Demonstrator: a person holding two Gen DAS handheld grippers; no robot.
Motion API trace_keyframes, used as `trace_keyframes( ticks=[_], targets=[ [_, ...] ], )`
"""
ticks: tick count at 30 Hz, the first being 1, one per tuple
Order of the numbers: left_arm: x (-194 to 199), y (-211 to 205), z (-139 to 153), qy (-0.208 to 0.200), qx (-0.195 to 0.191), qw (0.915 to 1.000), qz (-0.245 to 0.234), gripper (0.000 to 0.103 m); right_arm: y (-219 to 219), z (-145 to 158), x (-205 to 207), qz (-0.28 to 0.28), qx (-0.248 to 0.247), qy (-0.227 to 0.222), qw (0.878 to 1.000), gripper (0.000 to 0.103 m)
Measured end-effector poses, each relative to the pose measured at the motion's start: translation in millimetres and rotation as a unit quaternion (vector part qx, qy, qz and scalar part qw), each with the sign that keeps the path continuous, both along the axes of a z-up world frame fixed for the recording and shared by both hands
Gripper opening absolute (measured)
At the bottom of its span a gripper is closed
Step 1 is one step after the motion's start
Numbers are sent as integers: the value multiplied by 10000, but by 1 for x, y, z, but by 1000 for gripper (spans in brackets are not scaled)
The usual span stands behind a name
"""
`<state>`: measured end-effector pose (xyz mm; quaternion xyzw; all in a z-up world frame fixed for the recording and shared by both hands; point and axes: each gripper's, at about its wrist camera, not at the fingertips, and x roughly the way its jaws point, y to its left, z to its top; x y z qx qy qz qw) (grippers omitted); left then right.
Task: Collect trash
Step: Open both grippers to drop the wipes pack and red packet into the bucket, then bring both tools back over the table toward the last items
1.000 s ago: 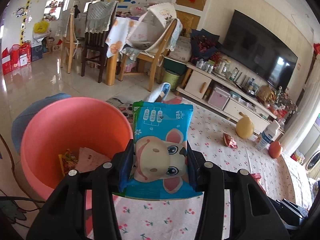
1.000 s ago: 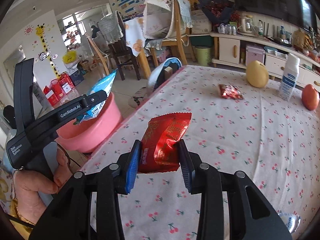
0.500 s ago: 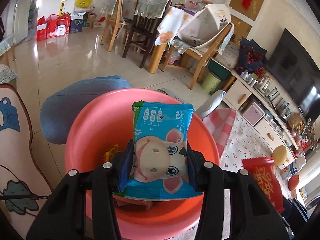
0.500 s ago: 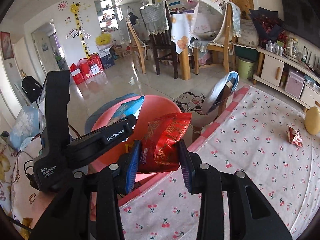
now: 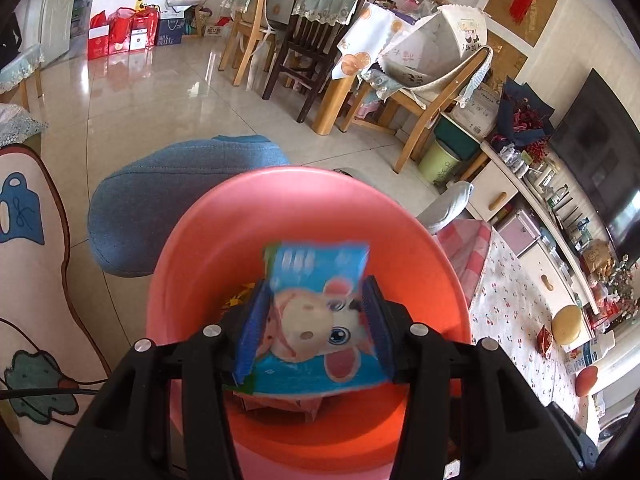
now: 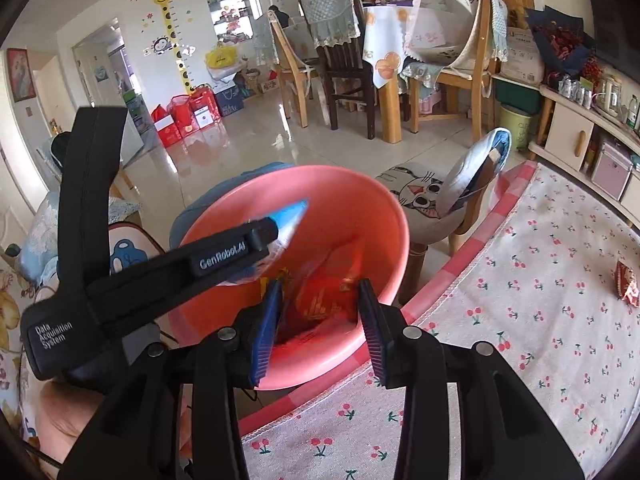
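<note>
A pink basin (image 5: pixel 224 240) stands beside the table's end, with wrappers lying in it. My left gripper (image 5: pixel 314 318) hangs over the basin with its jaws spread; the blue wipes pack (image 5: pixel 316 320) between them is blurred and tilted, slipping free. In the right wrist view the left gripper (image 6: pixel 276 232) shows over the basin (image 6: pixel 380 216). My right gripper (image 6: pixel 320 320) is open over the basin's near rim. The red snack bag (image 6: pixel 320 304) is blurred below its jaws, dropping into the basin.
The cherry-print tablecloth (image 6: pixel 540 300) covers the table at right, with a small red wrapper (image 6: pixel 626 288) on it. A cat-print stool (image 6: pixel 424 200) stands behind the basin. A blue cushion (image 5: pixel 172 196) lies beyond it. A pear (image 5: pixel 566 324) and a red fruit (image 5: pixel 586 382) sit farther along the table.
Both grippers have opened over the basin. The red bag has left the right jaws and is falling in. The wipes pack has tilted and is sliding out of the left jaws.
</note>
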<state>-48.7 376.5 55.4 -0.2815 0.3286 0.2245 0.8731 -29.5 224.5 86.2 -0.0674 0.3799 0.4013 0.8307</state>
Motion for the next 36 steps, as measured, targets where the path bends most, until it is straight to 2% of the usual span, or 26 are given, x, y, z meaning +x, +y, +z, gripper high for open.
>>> trace_keyframes(
  ticks=[3, 5, 11, 12, 15, 19, 22, 36],
  targets=[
    [0, -3, 0, -21, 71, 10000, 52, 62, -5, -3, 0, -150, 14, 15, 9999, 48],
    [-1, -4, 0, -56, 90, 9999, 56, 64, -13, -3, -2, -292, 57, 13, 9996, 57],
    [3, -15, 5, -67, 374, 9993, -56, 78, -45, -6, -11, -797, -10, -34, 9968, 86],
    [4, -16, 6, -67, 394, 9992, -84, 81, -51, -7, -12, -921, -74, -27, 9957, 87],
    [6, -20, 6, -20, 394, 9991, -148, 83, -65, -12, -13, -1235, -209, 107, 9921, 87],
    [8, -27, 6, 3, 418, 9988, -251, 87, -88, -16, -15, -1521, -134, 295, 9878, 88],
    [9, -37, 7, -19, 494, 9981, -366, 90, -103, -17, -21, -1703, -158, 277, 9849, 88],
    [6, -95, 11, -292, 944, 9900, -1007, 91, -178, -16, -58, -2425, -258, 119, 9697, 88]
  ],
)
